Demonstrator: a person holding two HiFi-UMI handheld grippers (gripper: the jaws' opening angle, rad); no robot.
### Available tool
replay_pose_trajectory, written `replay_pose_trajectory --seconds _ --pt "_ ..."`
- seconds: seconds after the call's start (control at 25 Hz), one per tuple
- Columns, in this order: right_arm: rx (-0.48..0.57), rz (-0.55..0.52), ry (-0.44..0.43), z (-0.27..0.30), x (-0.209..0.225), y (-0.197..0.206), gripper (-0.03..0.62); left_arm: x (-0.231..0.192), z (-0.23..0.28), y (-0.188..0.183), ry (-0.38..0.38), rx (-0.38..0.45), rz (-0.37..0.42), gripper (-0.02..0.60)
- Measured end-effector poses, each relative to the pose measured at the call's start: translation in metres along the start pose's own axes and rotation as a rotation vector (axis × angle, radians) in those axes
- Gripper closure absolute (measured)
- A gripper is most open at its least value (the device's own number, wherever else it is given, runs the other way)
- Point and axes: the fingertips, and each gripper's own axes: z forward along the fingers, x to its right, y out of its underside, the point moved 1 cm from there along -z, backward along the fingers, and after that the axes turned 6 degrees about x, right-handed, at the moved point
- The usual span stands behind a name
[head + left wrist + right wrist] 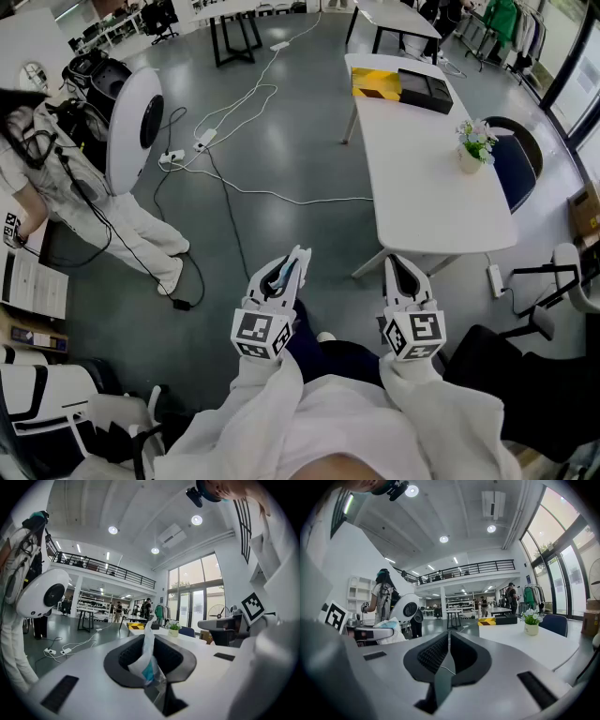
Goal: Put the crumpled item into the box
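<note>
The crumpled item [148,662], a white wrapper with a blue patch, is pinched between the jaws of my left gripper [149,641]. In the head view the left gripper [296,257] sits low in the middle, held over the floor, with the wrapper [282,277] showing between its fingers. My right gripper [393,262] is beside it, shut with nothing in it; its jaws [447,638] meet in the right gripper view. A yellow box [375,82] and a black box [424,91] stand at the far end of the white table [427,187], well ahead of both grippers.
A small flower pot [473,148] stands on the table's right side, with a blue chair [516,167] behind it. On the left a person [56,178] stands beside a white round device [131,127]. Cables and a power strip [202,141] lie across the grey floor.
</note>
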Motion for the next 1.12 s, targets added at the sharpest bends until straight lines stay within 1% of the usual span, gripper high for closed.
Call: replay_pose_trajectory --seconds 0.2,0.44,0.76,0.96,1.12 --pt "0.013 0.036 -0.001 0.002 0.001 0.000 0.551 0.001 0.000 0.001 0.006 -0.005 0.005 0.525" --pt "0.000 0.039 -0.001 0.004 0.002 0.003 0.551 0.005 -0.003 -0.001 0.007 0.000 0.014 0.525" --pt "-0.027 0.044 -0.014 0.011 0.002 0.007 0.551 0.003 0.000 0.000 0.000 -0.015 0.009 0.525" --pt "-0.040 0.048 -0.017 0.023 0.007 0.009 0.551 -0.004 0.009 0.001 -0.004 -0.025 0.006 0.525" --pt "-0.052 0.052 -0.008 0.040 0.014 0.013 0.551 -0.013 0.026 0.005 0.003 -0.034 0.002 0.525"
